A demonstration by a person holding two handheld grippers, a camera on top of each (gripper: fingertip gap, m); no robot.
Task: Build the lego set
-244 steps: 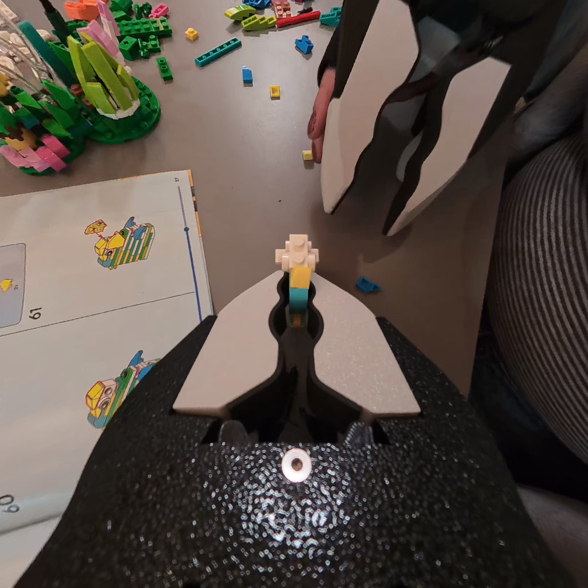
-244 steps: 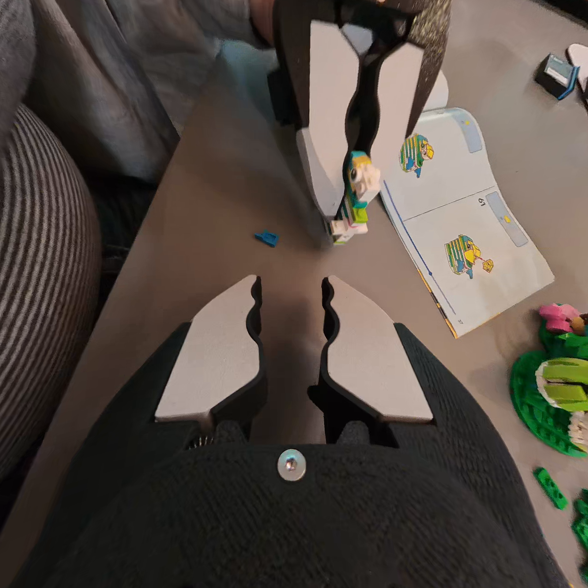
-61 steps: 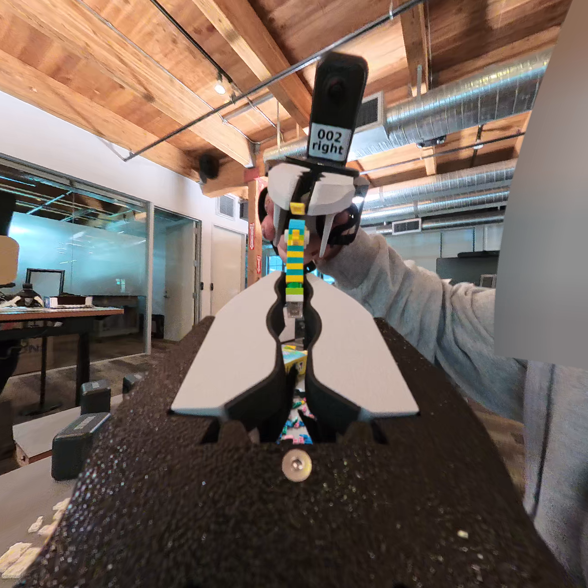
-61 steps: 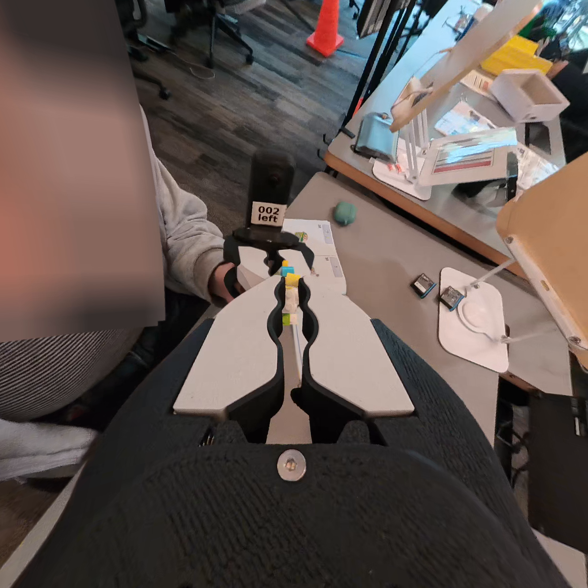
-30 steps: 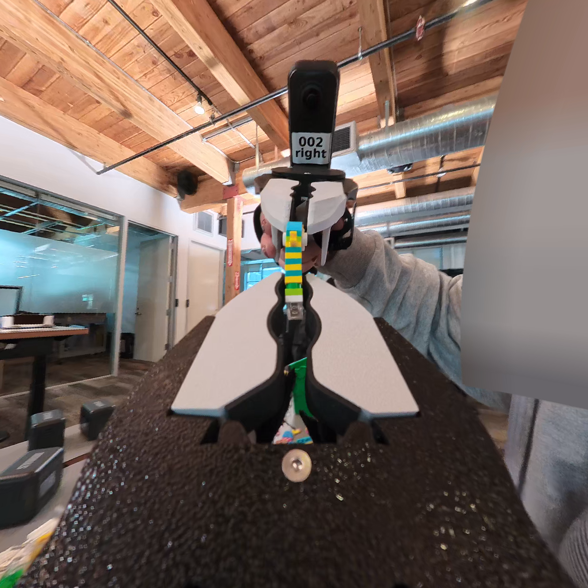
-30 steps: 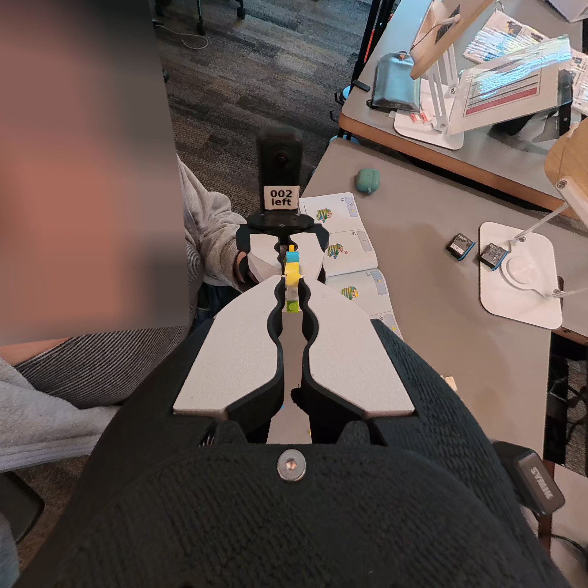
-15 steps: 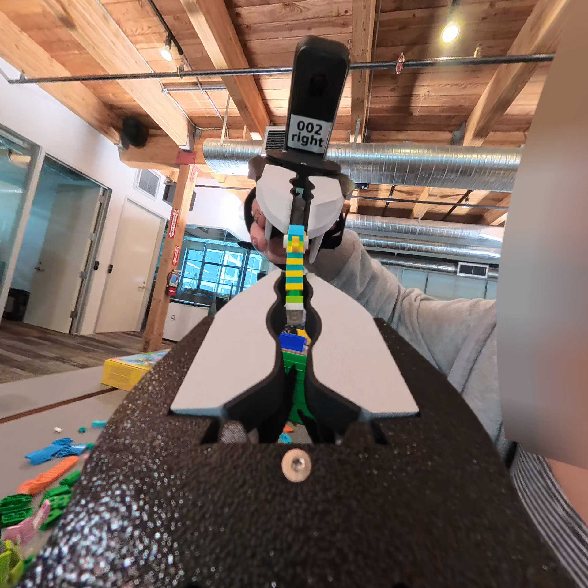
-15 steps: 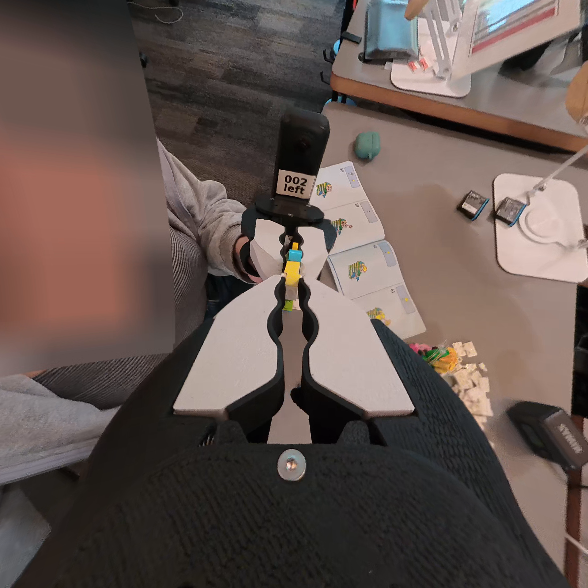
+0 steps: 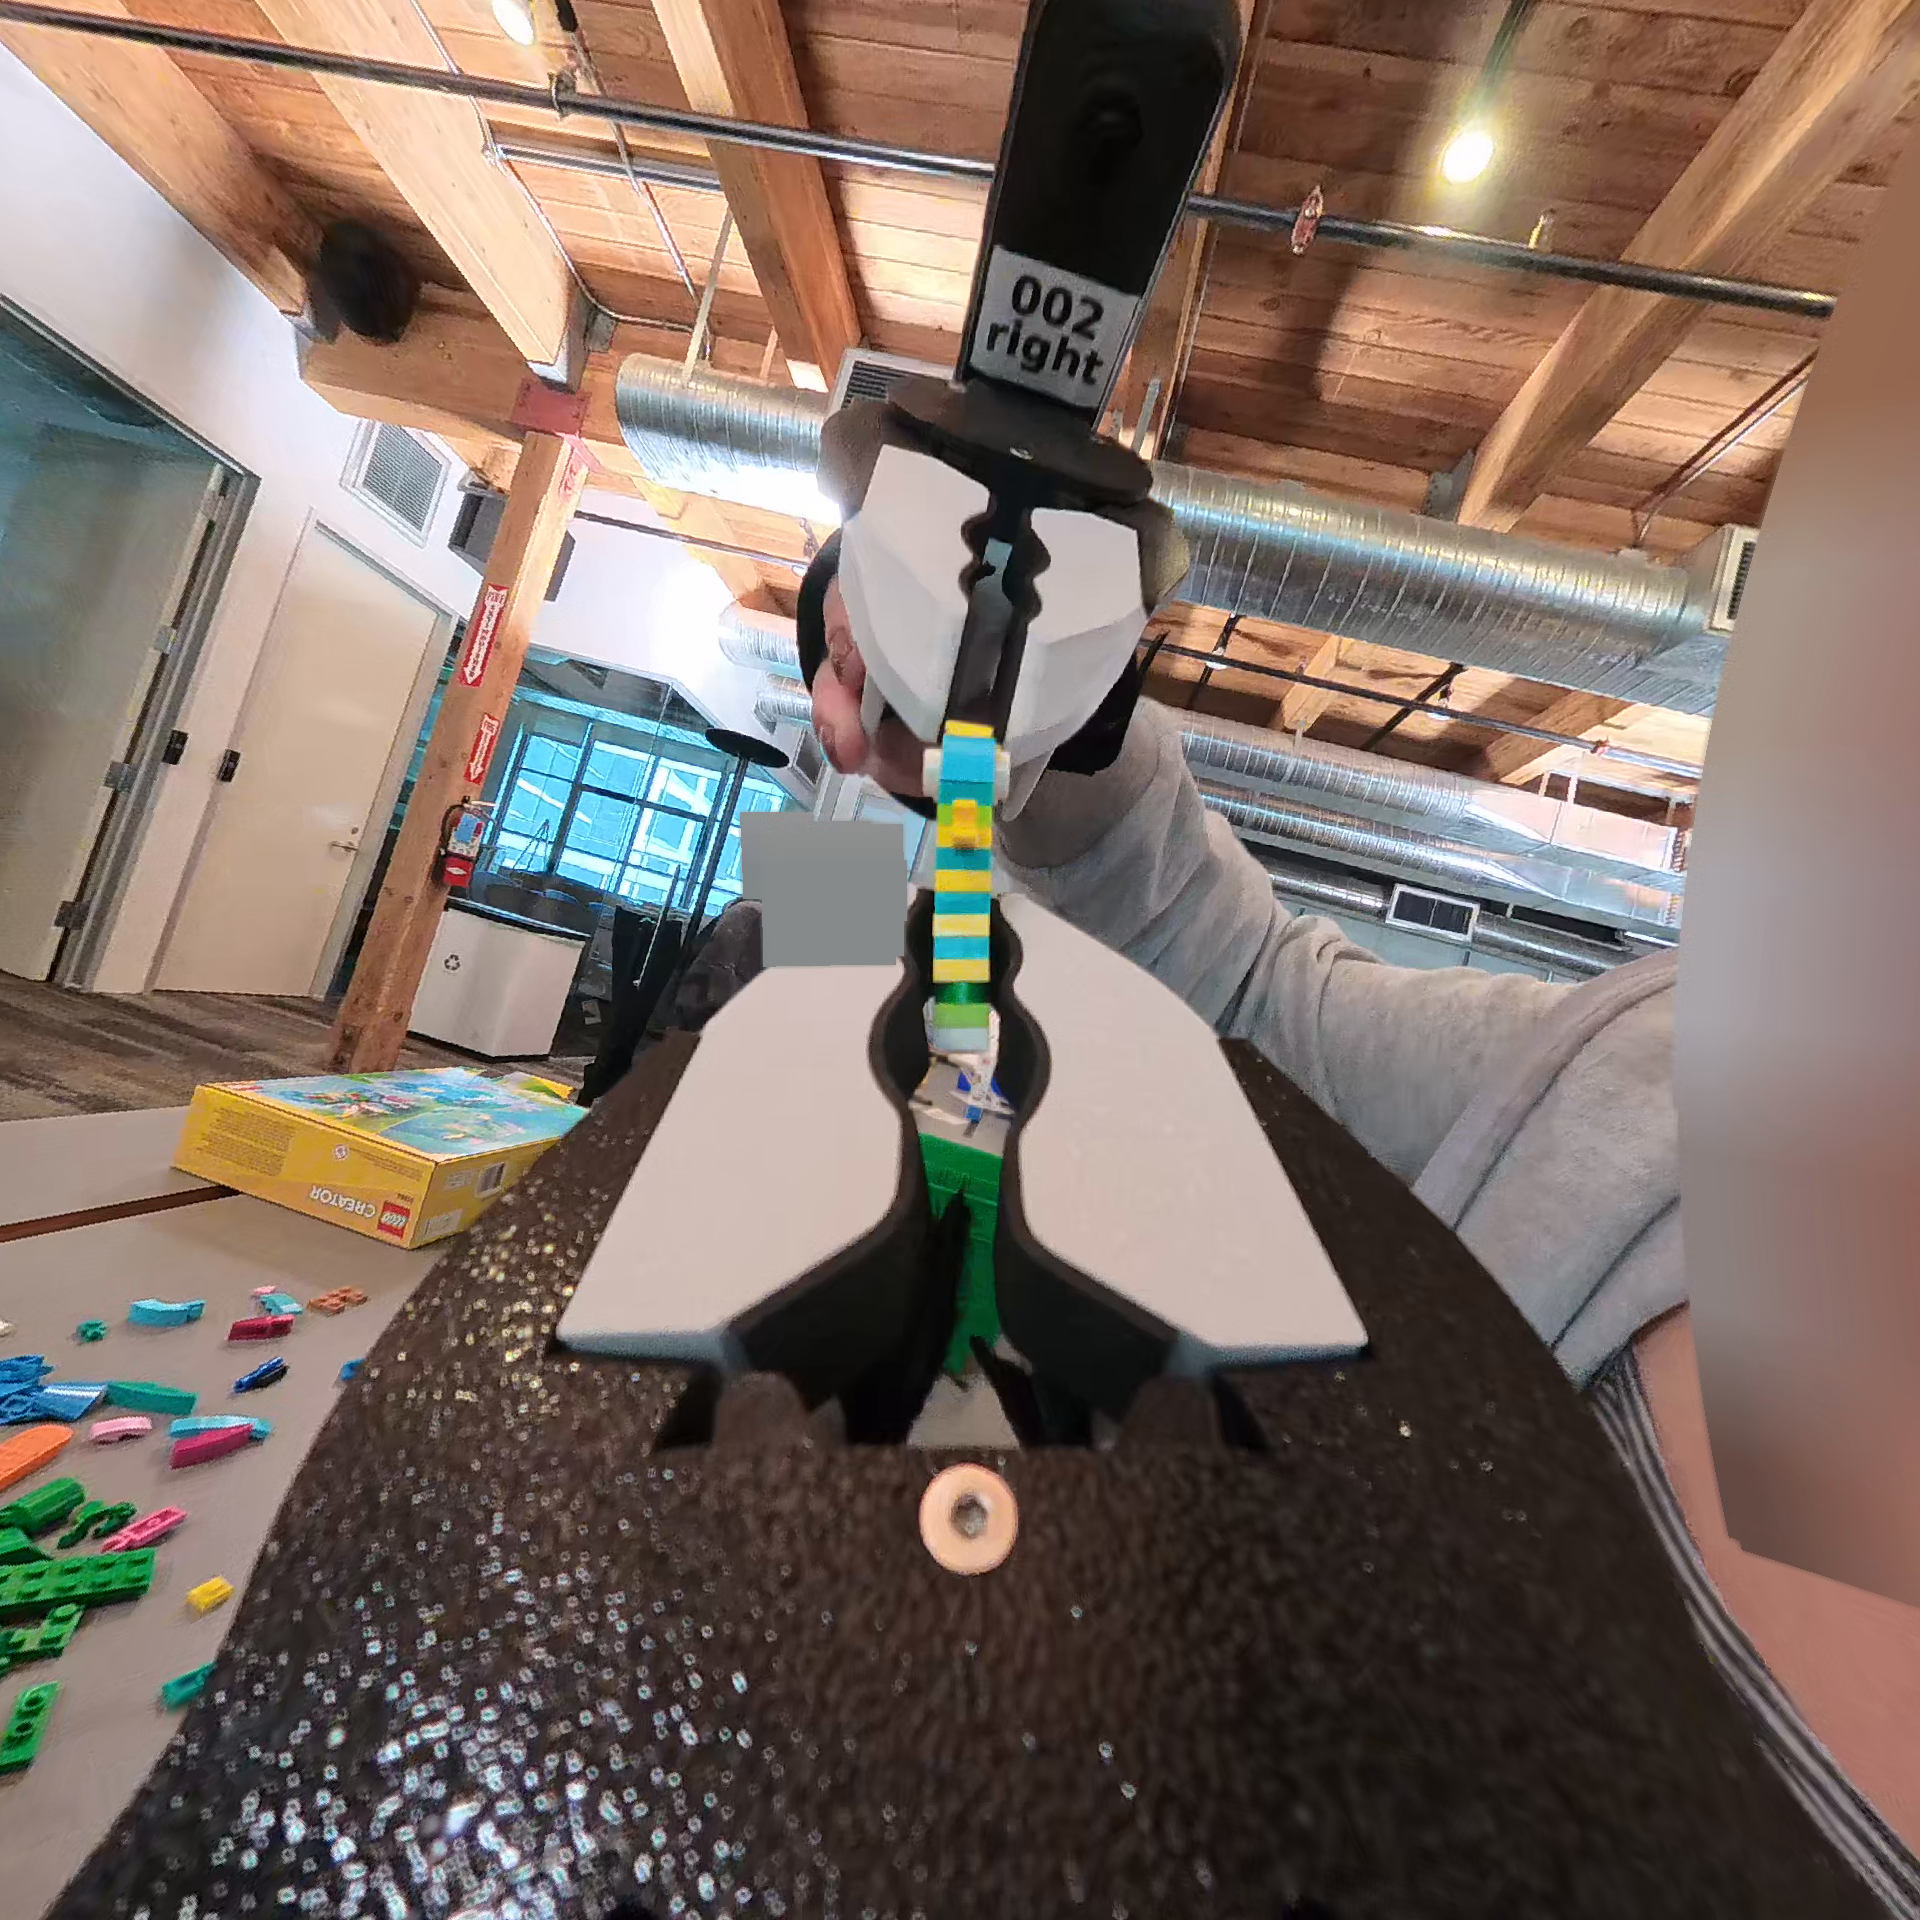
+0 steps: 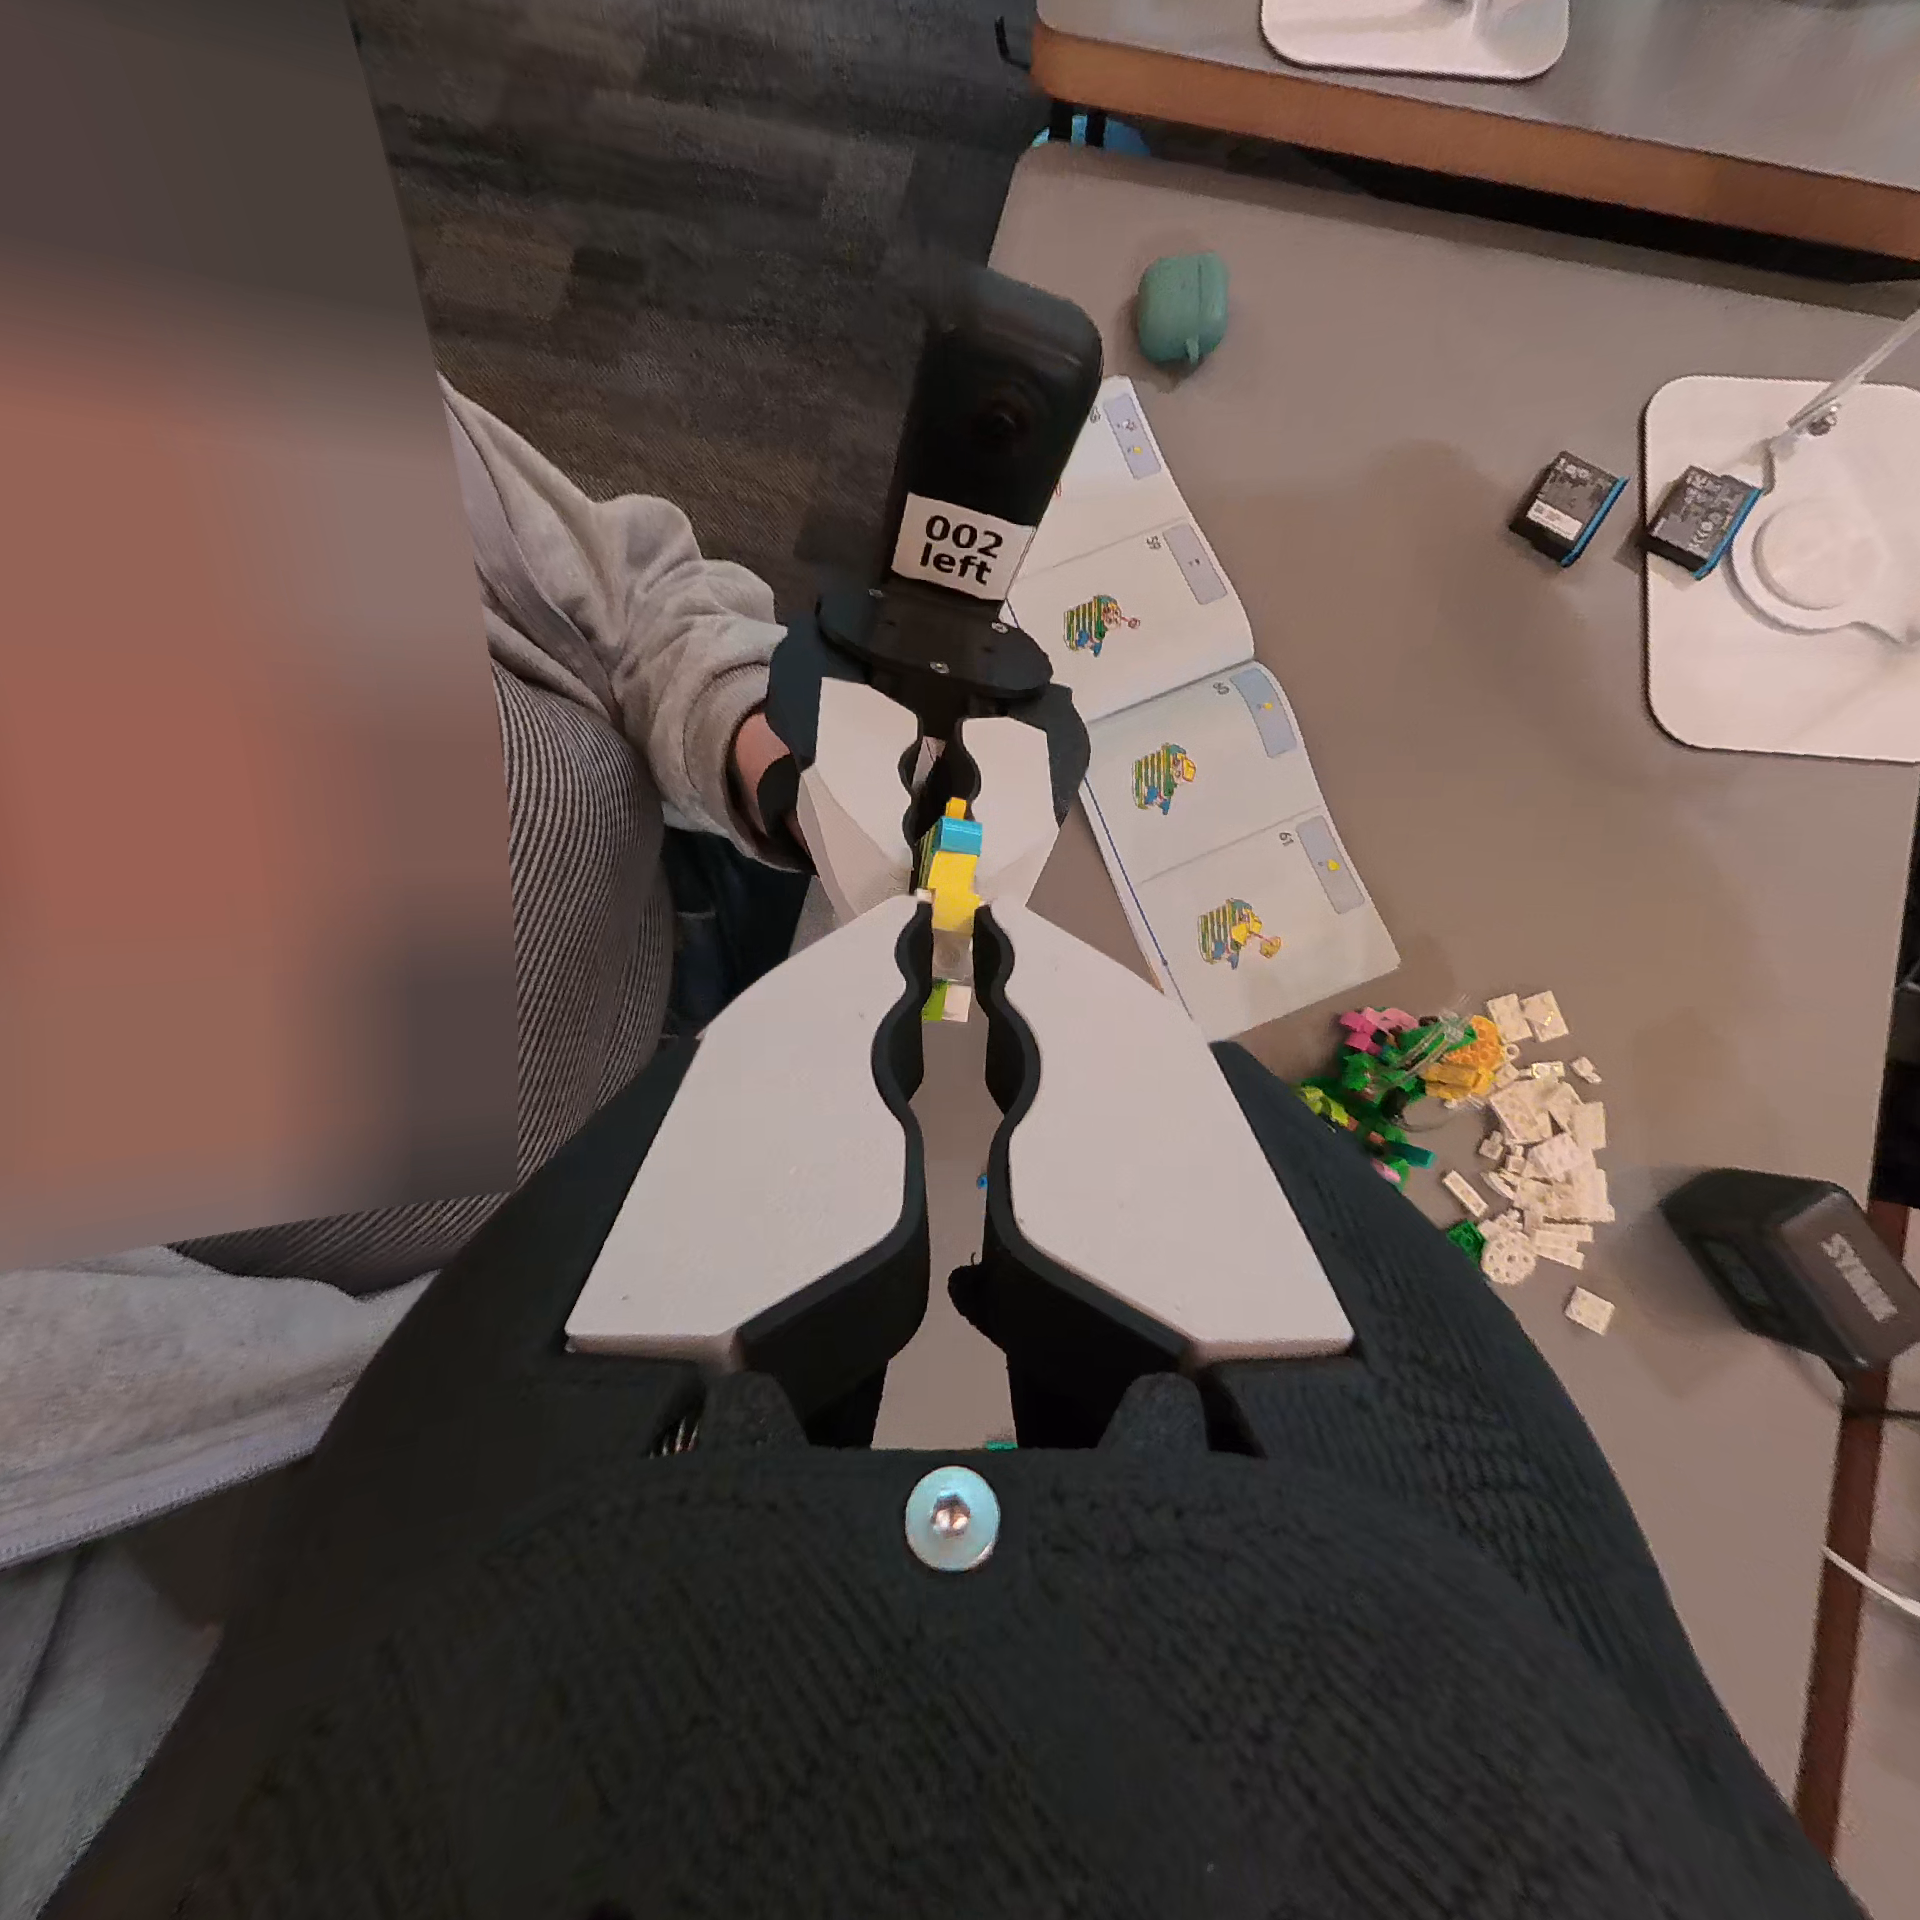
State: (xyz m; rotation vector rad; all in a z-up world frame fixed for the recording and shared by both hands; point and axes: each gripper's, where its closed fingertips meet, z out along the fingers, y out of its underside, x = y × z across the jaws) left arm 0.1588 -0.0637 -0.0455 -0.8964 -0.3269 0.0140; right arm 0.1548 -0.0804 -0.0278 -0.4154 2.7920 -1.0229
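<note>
Two hand-held grippers face each other tip to tip above the bench. The left hand-held gripper and right hand-held gripper each clench one end of a striped lego model.

Glossy plastic bricks, matt grey tabletop, rough wooden ceiling beams

The lego build is a narrow stack of teal, yellow, green and white layers, seen edge-on and held up in the air. One end sits pinched in the left gripper, the other in the right gripper.
</note>
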